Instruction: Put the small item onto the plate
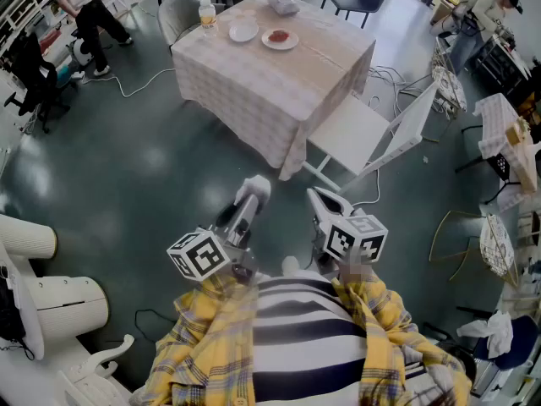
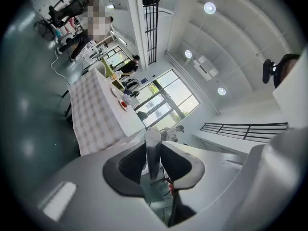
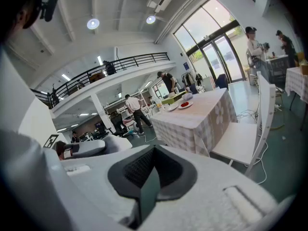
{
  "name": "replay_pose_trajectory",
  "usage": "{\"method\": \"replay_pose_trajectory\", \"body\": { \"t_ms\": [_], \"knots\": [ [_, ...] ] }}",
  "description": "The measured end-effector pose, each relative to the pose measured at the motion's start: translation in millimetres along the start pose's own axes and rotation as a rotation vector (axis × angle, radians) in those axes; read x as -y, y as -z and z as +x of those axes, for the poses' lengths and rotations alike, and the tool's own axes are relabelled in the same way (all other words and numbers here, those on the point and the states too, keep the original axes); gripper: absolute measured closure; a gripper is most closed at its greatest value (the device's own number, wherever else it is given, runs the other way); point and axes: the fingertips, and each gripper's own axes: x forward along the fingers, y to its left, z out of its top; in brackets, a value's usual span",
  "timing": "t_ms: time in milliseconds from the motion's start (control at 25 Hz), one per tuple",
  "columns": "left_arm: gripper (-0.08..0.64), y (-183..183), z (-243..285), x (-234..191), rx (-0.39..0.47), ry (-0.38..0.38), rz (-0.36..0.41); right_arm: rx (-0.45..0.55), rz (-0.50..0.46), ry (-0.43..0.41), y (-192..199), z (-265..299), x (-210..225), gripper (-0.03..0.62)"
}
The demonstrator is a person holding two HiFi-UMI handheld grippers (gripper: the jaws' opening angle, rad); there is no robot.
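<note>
We hold the left tool (image 1: 254, 189) and right tool (image 1: 324, 200) clenched, empty, well apart from the desk (image 1: 325, 57) bearing the plate (image 1: 280, 39).

Both grippers out ahead of the chest, side by side, not touching.
Left gripper (image 1: 254, 187): jaws clamped on a thin pale item (image 2: 153, 146) that stands up between the pads. Right gripper (image 1: 320, 198): jaws pressed together, nothing between. Forearms in yellow plaid sleeves (image 1: 196, 332), tucked close to the torso.

plate (image 1: 280, 39) on the table (image 1: 254, 100), right of what seems a bowl (image 1: 243, 31); chair (image 1: 359, 134) beside.
</note>
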Motion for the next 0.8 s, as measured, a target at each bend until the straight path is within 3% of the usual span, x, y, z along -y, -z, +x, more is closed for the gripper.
{"method": "replay_pose_trajectory", "body": {
  "t_ms": [360,640,800],
  "knots": [
    [0.466,-25.2,30.0,2.9,0.011,-0.053,0.147,0.024,-0.095,-0.012,-30.2,19.5,-3.9,0.595],
    [0.466,-16.4,31.3,3.1,-0.004,-0.072,0.140,0.061,-0.071,-0.028,-39.1,22.3,-10.4,0.595],
    [0.466,-12.2,20.0,-6.2,-0.007,-0.087,0.121,0.025,-0.049,-0.026,-22.8,27.0,-13.8,0.595]
  ]
}}
